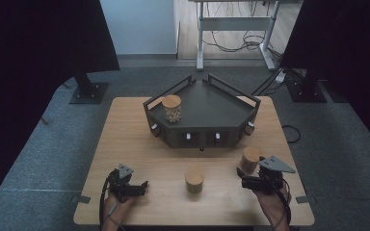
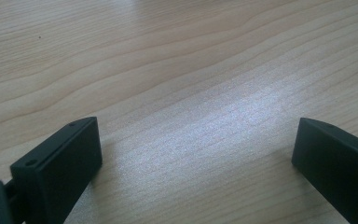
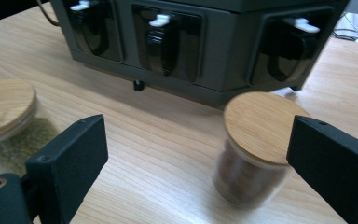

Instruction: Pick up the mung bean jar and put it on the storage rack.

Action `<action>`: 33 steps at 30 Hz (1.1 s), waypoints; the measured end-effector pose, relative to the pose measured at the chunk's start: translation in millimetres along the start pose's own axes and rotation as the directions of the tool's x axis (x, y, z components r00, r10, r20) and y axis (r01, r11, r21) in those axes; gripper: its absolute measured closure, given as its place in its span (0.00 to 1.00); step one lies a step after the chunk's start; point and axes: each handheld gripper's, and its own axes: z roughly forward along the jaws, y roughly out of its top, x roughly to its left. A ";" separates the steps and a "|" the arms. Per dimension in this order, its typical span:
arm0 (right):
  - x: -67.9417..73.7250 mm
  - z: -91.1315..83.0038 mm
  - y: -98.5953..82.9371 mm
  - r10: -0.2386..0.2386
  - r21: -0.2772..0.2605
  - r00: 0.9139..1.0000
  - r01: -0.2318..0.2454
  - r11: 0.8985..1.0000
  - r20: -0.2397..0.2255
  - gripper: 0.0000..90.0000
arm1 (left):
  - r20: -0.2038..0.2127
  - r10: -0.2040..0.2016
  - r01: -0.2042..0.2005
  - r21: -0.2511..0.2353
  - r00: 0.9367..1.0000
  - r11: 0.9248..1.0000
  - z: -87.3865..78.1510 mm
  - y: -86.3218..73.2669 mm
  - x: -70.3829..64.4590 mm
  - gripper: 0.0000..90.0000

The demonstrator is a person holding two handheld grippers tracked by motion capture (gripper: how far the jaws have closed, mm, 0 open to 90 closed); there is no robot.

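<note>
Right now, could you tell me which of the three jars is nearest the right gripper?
The brown-filled jar beside the right gripper; the others sit mid-table and on the rack.

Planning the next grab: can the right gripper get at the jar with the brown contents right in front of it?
Probably yes: the right gripper is open, and the brown jar stands just ahead of its jaws with nothing between.
</note>
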 end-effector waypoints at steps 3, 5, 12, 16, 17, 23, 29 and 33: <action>5.5 2.7 1.8 -0.012 -0.006 1.000 0.012 1.000 -0.012 0.05 | 0.000 0.000 0.000 0.000 1.000 1.000 0.0 0.0 0.0 0.01; 8.8 4.4 2.9 -0.014 -0.013 1.000 0.014 1.000 -0.020 0.05 | 0.000 0.000 0.000 0.000 1.000 1.000 0.0 0.0 0.0 0.01; 17.3 9.0 5.9 -0.019 -0.030 0.999 0.018 0.999 -0.038 0.05 | 0.000 0.000 0.000 0.000 1.000 1.000 0.0 0.0 0.0 0.01; 20.6 11.7 6.9 -0.022 -0.029 0.999 0.020 0.999 -0.044 0.05 | 0.000 0.000 0.000 0.000 1.000 1.000 0.0 0.0 0.0 0.01; 21.4 12.3 7.2 -0.022 -0.027 0.999 0.021 0.999 -0.046 0.05 | 0.000 0.000 0.000 0.000 1.000 1.000 0.0 0.0 0.0 0.01; 26.9 16.7 8.3 -0.021 -0.021 0.998 0.020 1.000 -0.055 0.04 | 0.000 0.000 0.000 0.000 1.000 1.000 0.0 0.0 0.0 0.01; 35.0 20.8 9.4 -0.034 -0.020 0.997 0.033 0.999 -0.071 0.04 | 0.000 0.000 0.000 0.000 1.000 1.000 0.0 0.0 0.0 0.01; 39.2 22.3 10.3 -0.042 -0.022 0.996 0.040 0.999 -0.078 0.04 | 0.000 0.000 0.000 0.000 1.000 1.000 0.0 0.0 0.0 0.01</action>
